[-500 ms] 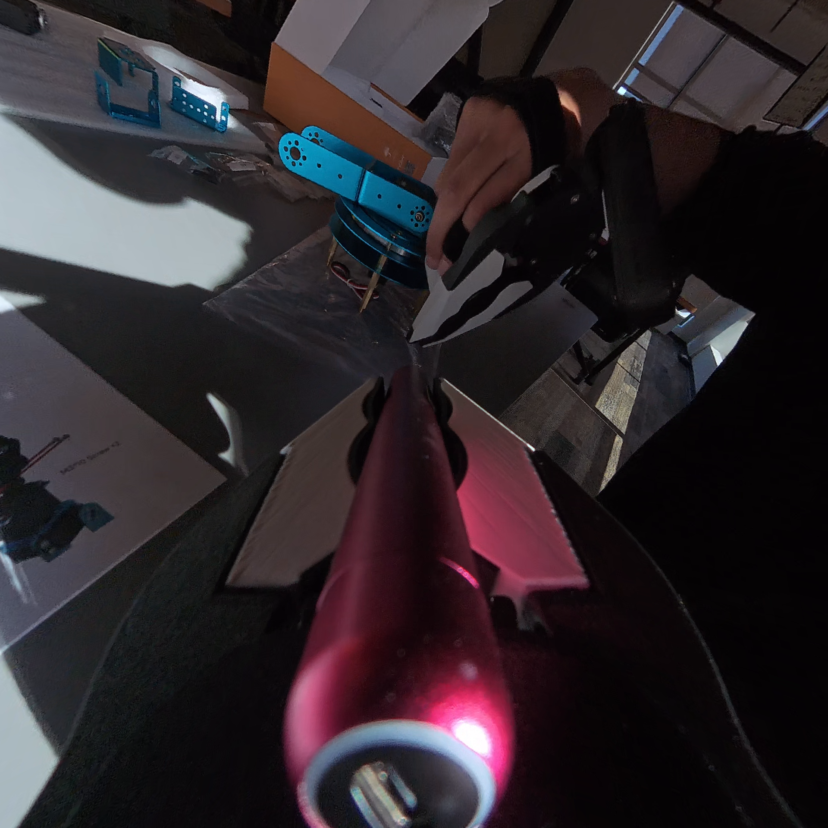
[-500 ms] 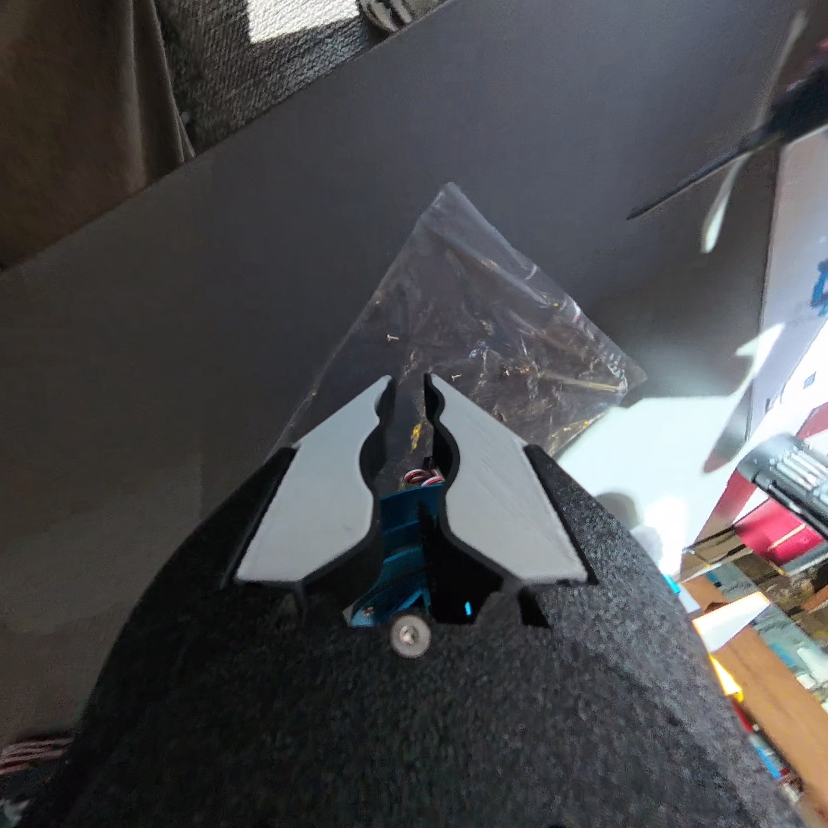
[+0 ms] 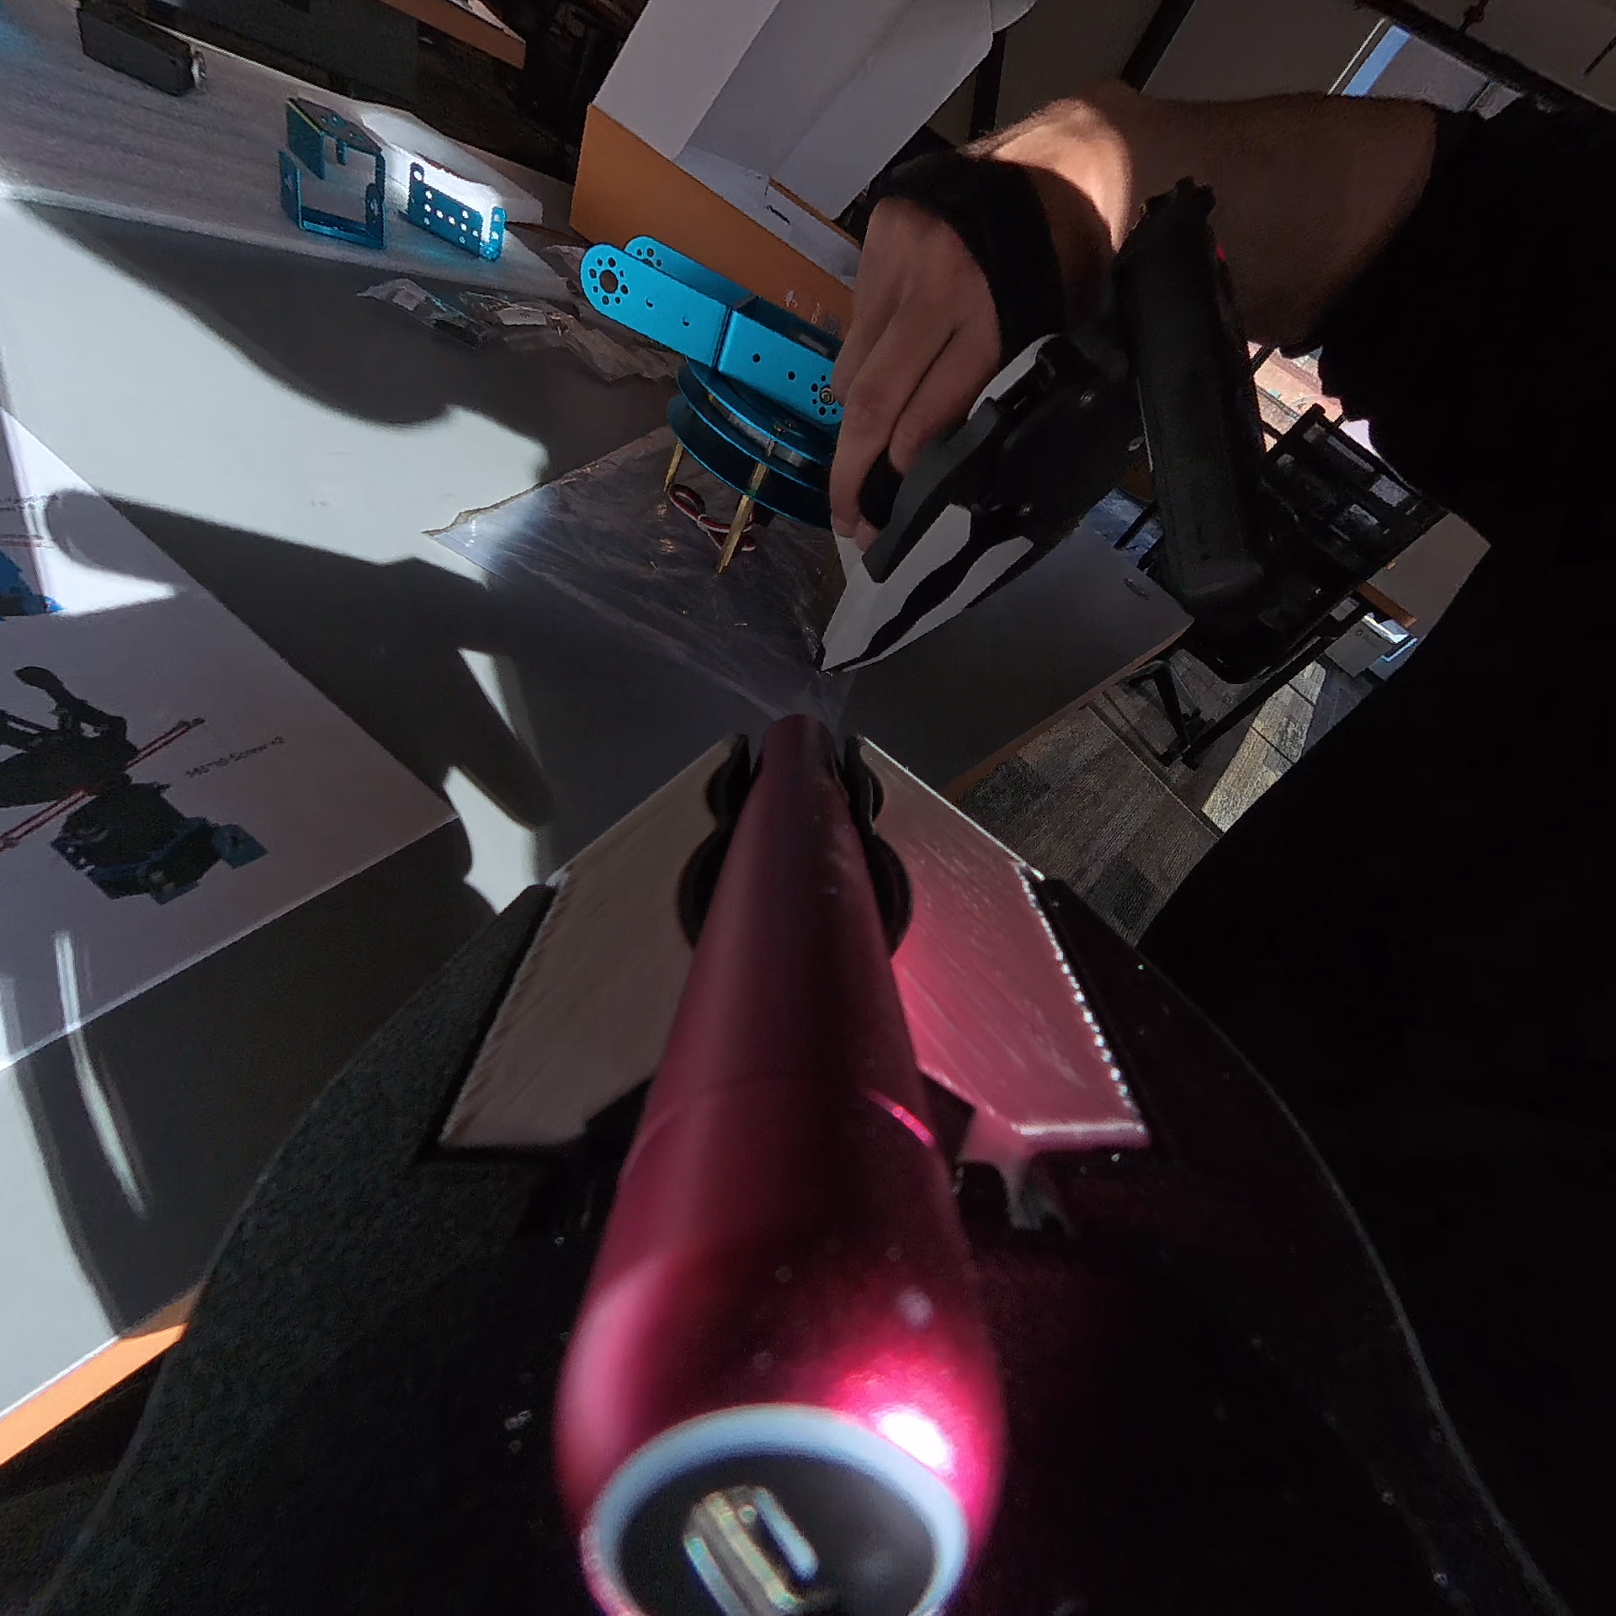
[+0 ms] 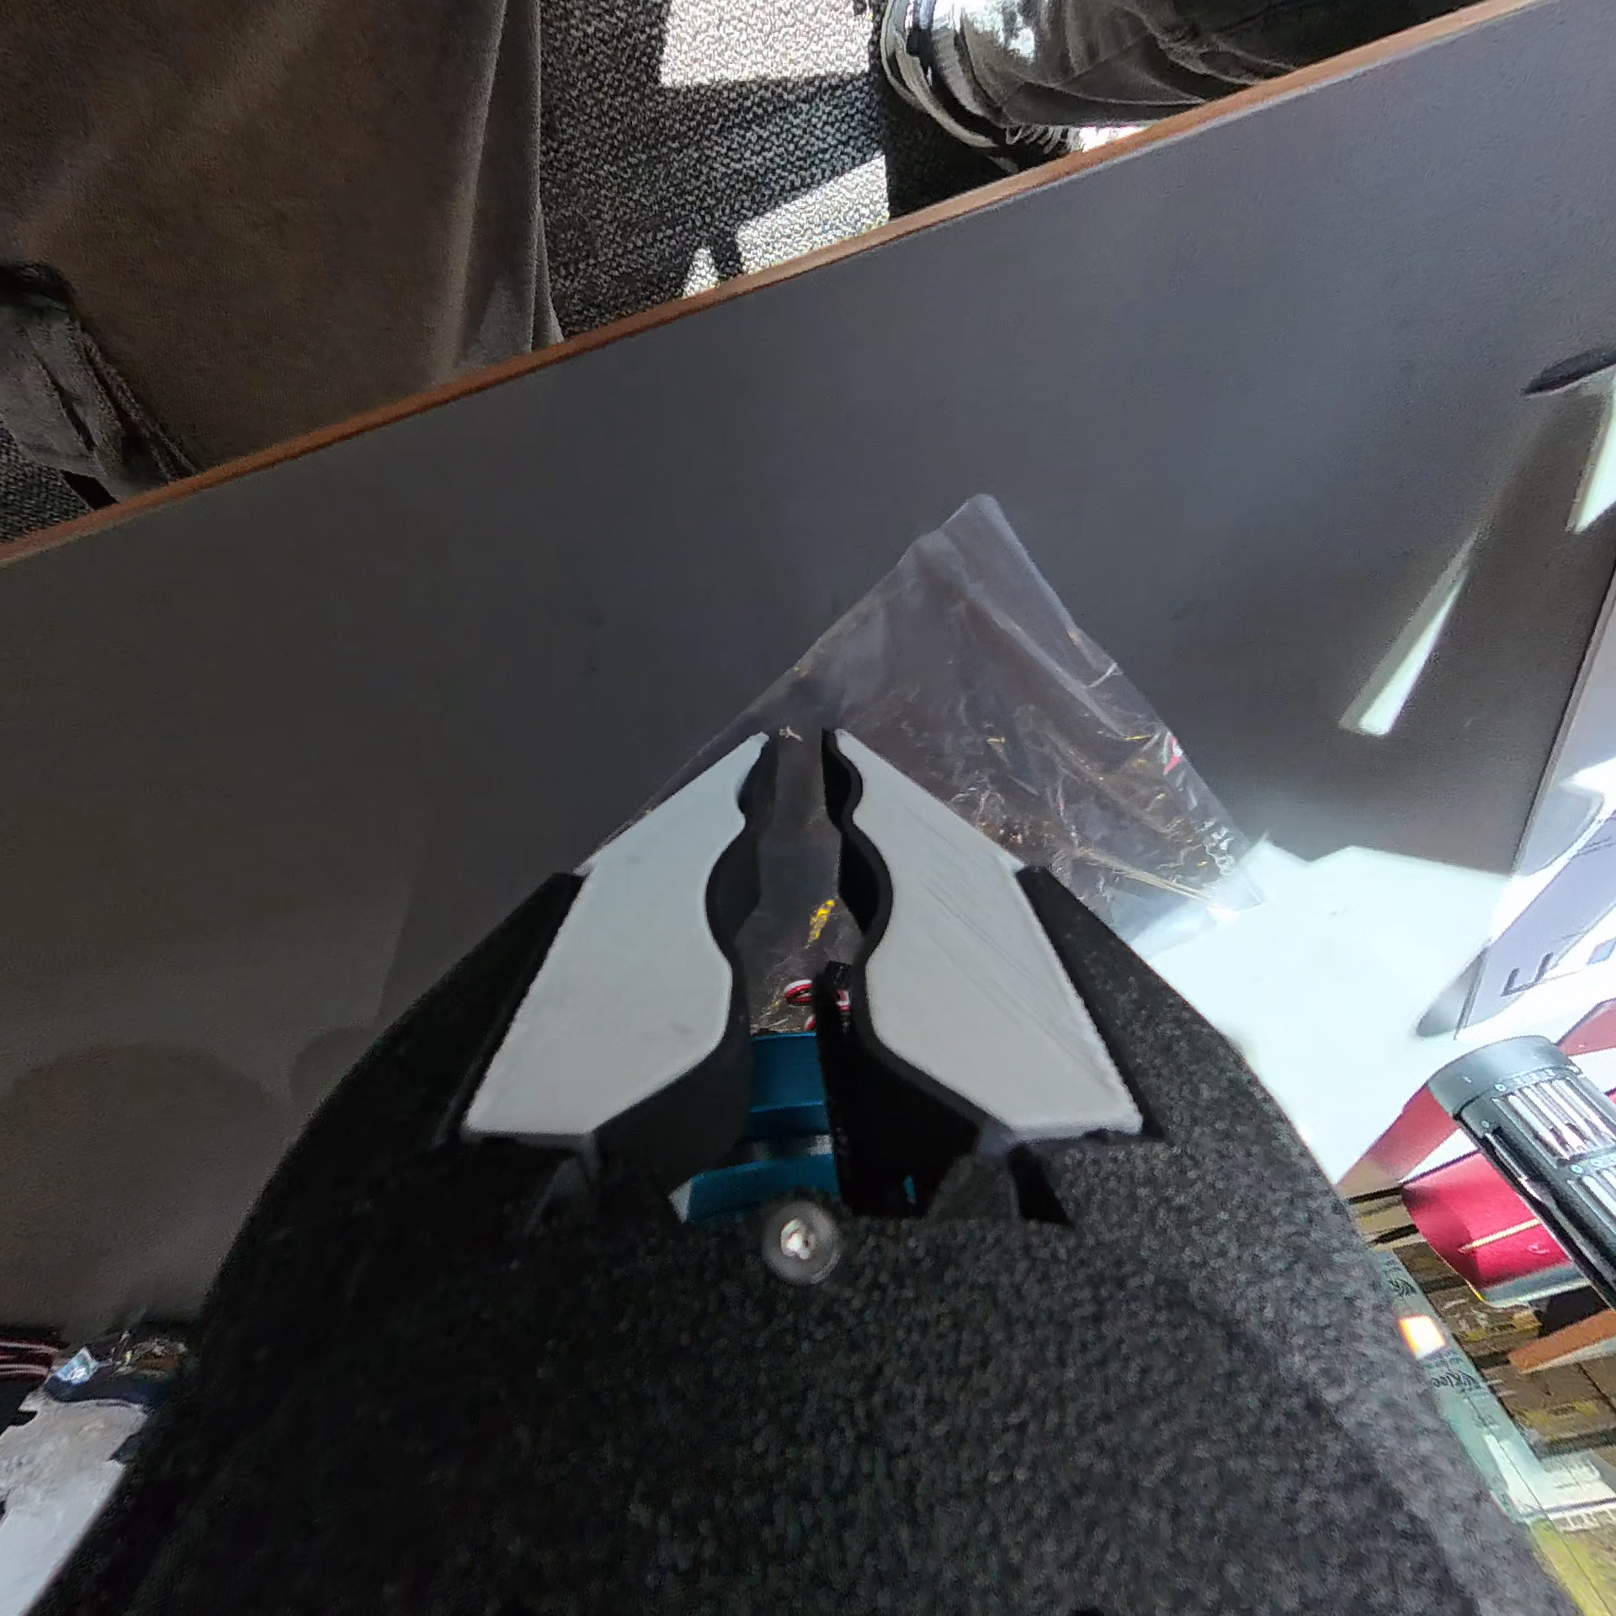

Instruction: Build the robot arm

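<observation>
- We see the left tool (image 3: 797, 743) clamped around a dark red screwdriver handle (image 3: 787, 1137), which runs back between its 2 fingers toward the camera; its tip is hidden past the fingertips.
- We see the right tool (image 4: 800, 739) with its fingers nearly together, a narrow gap left at the tips. Whether they pinch the plastic we cannot tell from its own view.
- In the left wrist view the right tool (image 3: 831, 660) points down with its tips at the near corner of a clear plastic bag (image 3: 665, 577), and a hand (image 3: 918, 350) grips it from above.
- The clear plastic bag (image 4: 1032, 761) lies flat on the grey bench (image 4: 437, 700), holding small brass-coloured screws and bits.
- A blue metal assembly (image 3: 743, 367) stands on the far part of the bag on thin brass legs, with round plates below and a bracket arm on top, just behind the hand.
- In the right wrist view a blue part (image 4: 778, 1111) shows at the base of the gap between the fingers.
- 2 loose blue brackets (image 3: 332, 184) sit farther back on the bench (image 3: 262, 367), near an orange and white box (image 3: 700, 157).
- A printed sheet (image 3: 175, 839) with pictures of a machine lies to the left.
- A black ridged cylinder (image 4: 1548, 1128) shows at the right edge of the right wrist view.
</observation>
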### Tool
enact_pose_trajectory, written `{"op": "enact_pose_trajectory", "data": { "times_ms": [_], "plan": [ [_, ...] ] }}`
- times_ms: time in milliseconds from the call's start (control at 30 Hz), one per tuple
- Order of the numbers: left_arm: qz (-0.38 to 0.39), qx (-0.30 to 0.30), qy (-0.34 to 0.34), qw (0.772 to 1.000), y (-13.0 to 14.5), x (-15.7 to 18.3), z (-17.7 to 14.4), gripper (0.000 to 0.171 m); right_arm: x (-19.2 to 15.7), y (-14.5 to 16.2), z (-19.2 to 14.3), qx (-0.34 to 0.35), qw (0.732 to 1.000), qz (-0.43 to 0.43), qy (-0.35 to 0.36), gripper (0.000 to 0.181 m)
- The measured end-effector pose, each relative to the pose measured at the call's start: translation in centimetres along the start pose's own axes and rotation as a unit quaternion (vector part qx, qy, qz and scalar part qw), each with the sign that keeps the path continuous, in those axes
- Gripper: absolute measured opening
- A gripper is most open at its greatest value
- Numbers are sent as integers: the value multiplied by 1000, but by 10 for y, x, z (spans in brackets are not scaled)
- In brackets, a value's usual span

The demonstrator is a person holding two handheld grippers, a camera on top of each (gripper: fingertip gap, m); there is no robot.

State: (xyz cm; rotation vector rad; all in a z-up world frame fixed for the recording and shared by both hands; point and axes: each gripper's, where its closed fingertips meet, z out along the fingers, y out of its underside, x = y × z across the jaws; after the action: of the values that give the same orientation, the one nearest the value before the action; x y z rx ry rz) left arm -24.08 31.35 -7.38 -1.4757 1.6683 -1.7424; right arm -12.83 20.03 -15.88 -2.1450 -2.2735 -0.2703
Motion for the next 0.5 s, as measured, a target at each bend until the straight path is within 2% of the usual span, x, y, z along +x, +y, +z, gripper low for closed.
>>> {"op": "enact_pose_trajectory", "data": {
  "times_ms": [367,433,500],
  "plan": [
    [9,-9,0,1000,2,3,4,20,-4,1,5,2,1000,1,-5,8],
    [8,-8,0,1000,2,3,5,20,-8,2,5,4,1000,7,-22,0],
    [7,-8,2,1000,2,4,5,20,-8,2,5,8,1000,13,-24,0]
  ]
}}
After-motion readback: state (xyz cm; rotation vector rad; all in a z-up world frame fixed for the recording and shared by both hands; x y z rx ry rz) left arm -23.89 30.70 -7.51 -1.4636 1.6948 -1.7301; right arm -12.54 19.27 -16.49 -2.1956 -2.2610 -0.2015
